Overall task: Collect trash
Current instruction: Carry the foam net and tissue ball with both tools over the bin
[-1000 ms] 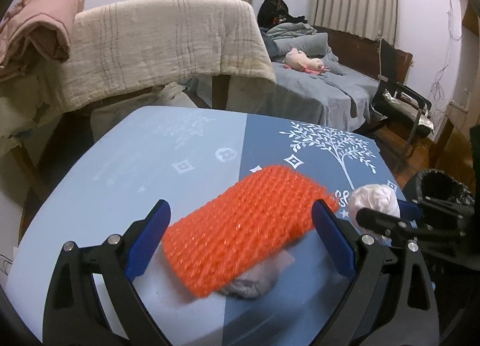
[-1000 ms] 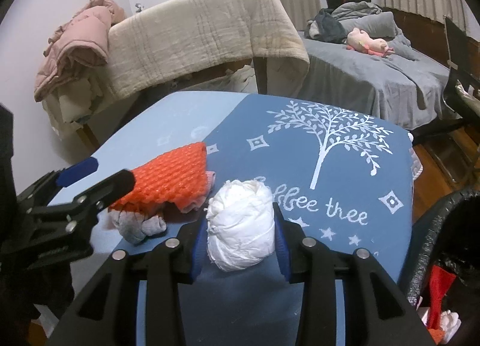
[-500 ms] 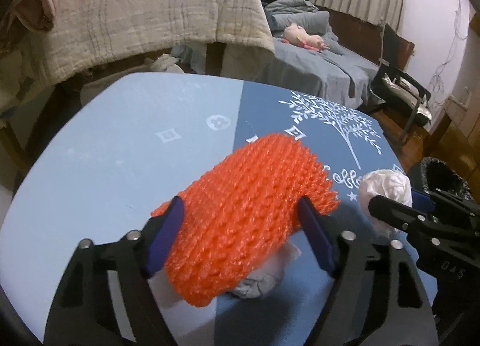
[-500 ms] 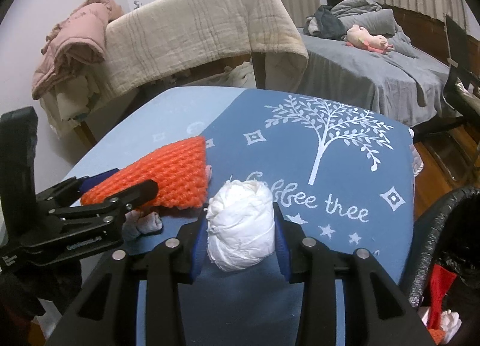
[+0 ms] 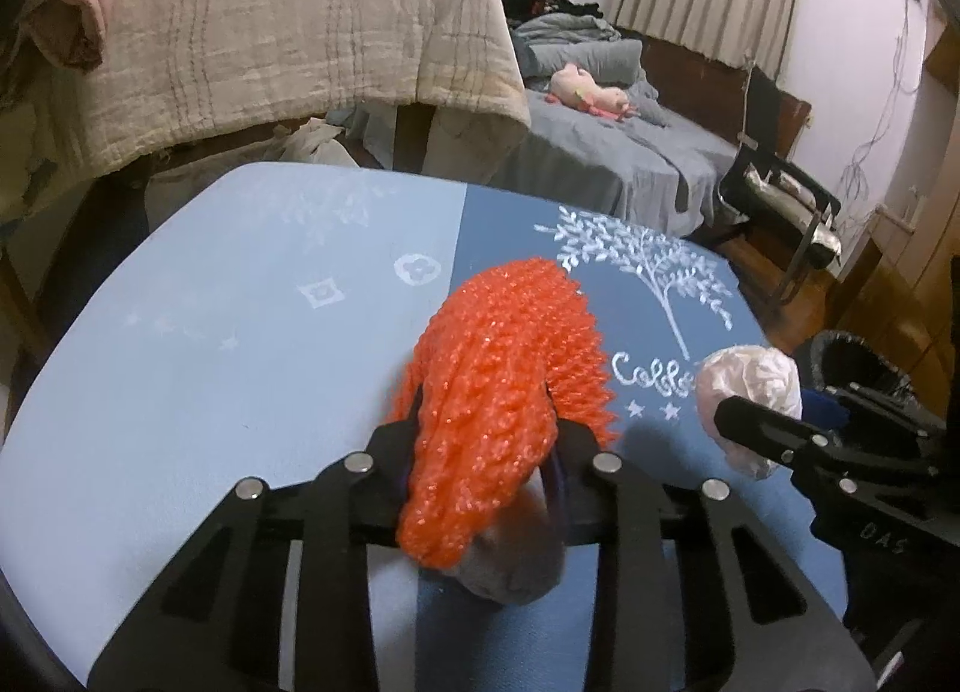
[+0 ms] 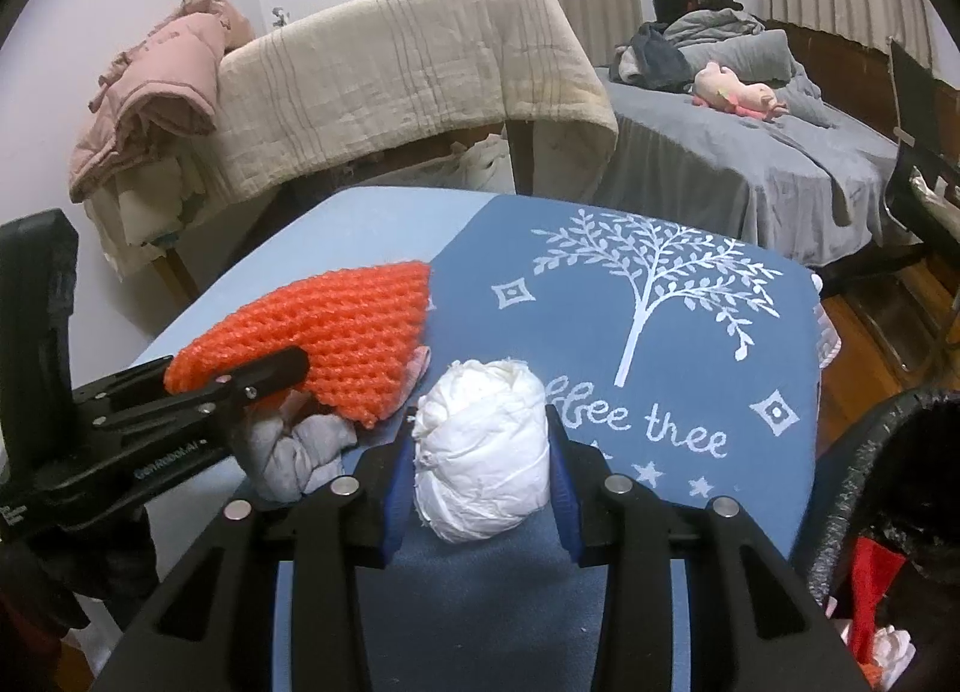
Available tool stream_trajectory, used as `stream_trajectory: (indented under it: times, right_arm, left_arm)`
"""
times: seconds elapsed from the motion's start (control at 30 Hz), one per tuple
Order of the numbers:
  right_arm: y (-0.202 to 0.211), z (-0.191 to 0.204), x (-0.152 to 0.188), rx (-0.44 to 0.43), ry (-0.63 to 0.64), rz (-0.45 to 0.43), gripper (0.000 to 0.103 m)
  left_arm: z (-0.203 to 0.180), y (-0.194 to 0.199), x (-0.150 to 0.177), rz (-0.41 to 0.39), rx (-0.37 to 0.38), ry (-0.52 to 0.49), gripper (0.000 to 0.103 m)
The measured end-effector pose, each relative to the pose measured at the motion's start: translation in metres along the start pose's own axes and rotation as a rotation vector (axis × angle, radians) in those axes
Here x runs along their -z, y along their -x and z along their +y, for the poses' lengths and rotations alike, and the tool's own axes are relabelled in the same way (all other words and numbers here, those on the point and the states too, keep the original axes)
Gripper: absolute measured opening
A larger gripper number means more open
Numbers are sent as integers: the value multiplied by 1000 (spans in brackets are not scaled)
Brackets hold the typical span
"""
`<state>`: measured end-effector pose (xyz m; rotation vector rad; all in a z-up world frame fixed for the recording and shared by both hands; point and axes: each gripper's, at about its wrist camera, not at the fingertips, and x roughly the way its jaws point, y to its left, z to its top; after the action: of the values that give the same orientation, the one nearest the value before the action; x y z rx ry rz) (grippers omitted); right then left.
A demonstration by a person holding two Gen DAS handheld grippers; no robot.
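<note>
An orange foam net (image 5: pixel 498 392) lies on the blue table (image 5: pixel 210 362) over a grey crumpled wad (image 5: pixel 510 566). My left gripper (image 5: pixel 486 431) is closing on the net, which is squeezed into a narrow bunch between its pads. In the right wrist view the net (image 6: pixel 336 332) and the grey wad (image 6: pixel 294 452) sit at the left, with the left gripper (image 6: pixel 258 380) on them. My right gripper (image 6: pixel 480 440) is shut on a white crumpled paper ball (image 6: pixel 483 464), resting just above the table (image 6: pixel 570 332). The ball (image 5: pixel 750 386) also shows at the right of the left wrist view.
A black-lined trash bin (image 6: pixel 840 482) stands by the table's right edge with red and white scraps inside. Behind the table stands a frame draped with a beige blanket (image 5: pixel 300 50). A grey bed (image 5: pixel 600 152) and a black chair (image 5: pixel 780 194) lie beyond.
The left jaws have come together from wide open around the orange net, bunching it up. The right gripper and its paper ball have stayed put.
</note>
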<state>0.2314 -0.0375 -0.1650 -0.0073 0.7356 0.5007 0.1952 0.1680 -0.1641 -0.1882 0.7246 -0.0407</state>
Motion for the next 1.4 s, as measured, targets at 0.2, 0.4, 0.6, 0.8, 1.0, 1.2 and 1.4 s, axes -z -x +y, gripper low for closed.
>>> stream_trajectory:
  times: [0.2,0.4,0.6,0.8,1.0,1.2,1.4]
  right_arm:
    - [13,0,-6,-7,-4,-33,39]
    - [26,-1,-11,-12,-14,-62,39]
    - [40,-4,-13,-11,-19,-88,39]
    - [58,-13,-11,5,-35,-110,39]
    - [80,-24,-7,30,-48,-136,39]
    - [104,-37,0,53,-64,-161,39]
    - [128,-52,5,79,-78,-188,39]
  left_arm:
    - [3,23,-13,-63,4,25,30]
    - [-2,47,-23,-121,9,25,30]
    - [-10,62,-26,-151,26,20,30]
    - [-27,73,-23,-162,32,-19,29]
    - [-52,76,-16,-147,55,-57,28]
    - [-74,75,-7,-131,94,-79,28]
    - [-101,75,-2,-128,139,-106,28]
